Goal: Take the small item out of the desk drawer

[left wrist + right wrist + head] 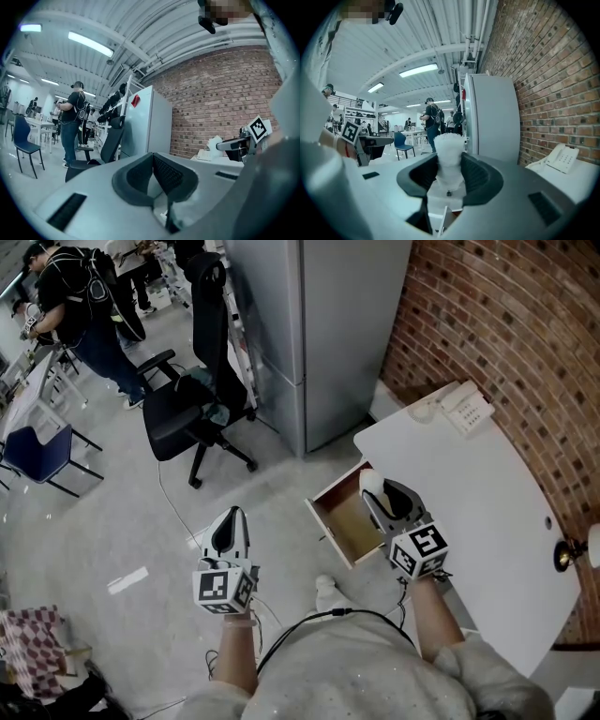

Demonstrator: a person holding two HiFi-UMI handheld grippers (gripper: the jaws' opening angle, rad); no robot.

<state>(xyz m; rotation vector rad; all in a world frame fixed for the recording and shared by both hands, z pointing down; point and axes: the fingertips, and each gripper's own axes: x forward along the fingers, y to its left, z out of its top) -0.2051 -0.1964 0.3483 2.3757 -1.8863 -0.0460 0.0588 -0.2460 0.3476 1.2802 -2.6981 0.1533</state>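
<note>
A wooden drawer (343, 524) stands pulled out from the left side of the white desk (478, 502). My right gripper (374, 487) hangs over the drawer's far end, shut on a small white item (371, 481). In the right gripper view the white textured item (449, 157) stands upright between the two dark pads of the right gripper (449, 176), its top above them. My left gripper (229, 521) is out over the floor, left of the drawer, holding nothing. Its pads meet at the tip of the left gripper (152, 157), so it is shut.
A white telephone (466, 409) sits at the desk's far corner by the brick wall (506, 324). A tall grey cabinet (309, 334) stands behind the drawer, with a black office chair (192, 399) to its left. A person (75, 306) and a blue chair (37, 451) are at the far left.
</note>
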